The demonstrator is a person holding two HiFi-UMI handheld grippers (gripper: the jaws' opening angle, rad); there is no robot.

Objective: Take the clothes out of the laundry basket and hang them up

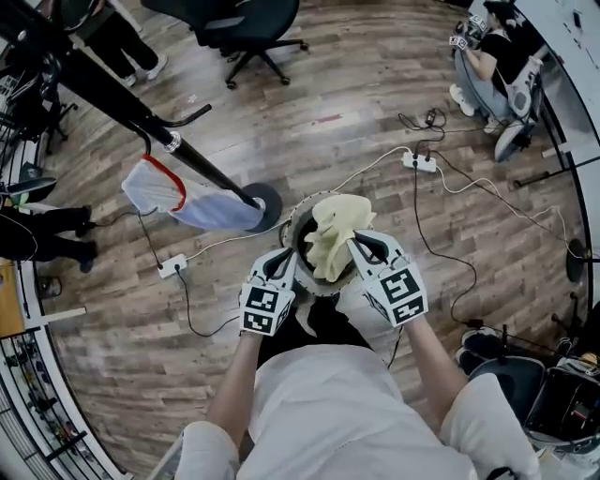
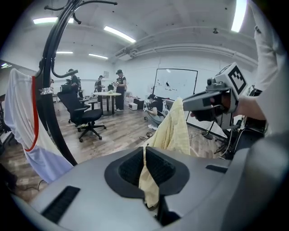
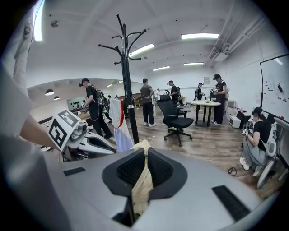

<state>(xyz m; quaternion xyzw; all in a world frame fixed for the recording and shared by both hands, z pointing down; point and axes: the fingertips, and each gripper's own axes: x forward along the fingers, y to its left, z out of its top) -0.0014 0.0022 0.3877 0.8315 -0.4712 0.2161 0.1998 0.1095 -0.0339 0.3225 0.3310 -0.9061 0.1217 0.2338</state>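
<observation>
A pale yellow garment is lifted above the laundry basket, held between both grippers. My left gripper is shut on one edge of the yellow garment, the cloth pinched between its jaws. The right gripper is shut on another part of the yellow garment. A black coat stand leans across the upper left, with a white, red-trimmed garment hanging on it. In the right gripper view the coat stand rises just beyond the jaws, the white garment beside it.
The coat stand's round base sits just left of the basket. Power strips and cables cross the wooden floor. A black office chair stands at the top. People sit and stand around the room's edges.
</observation>
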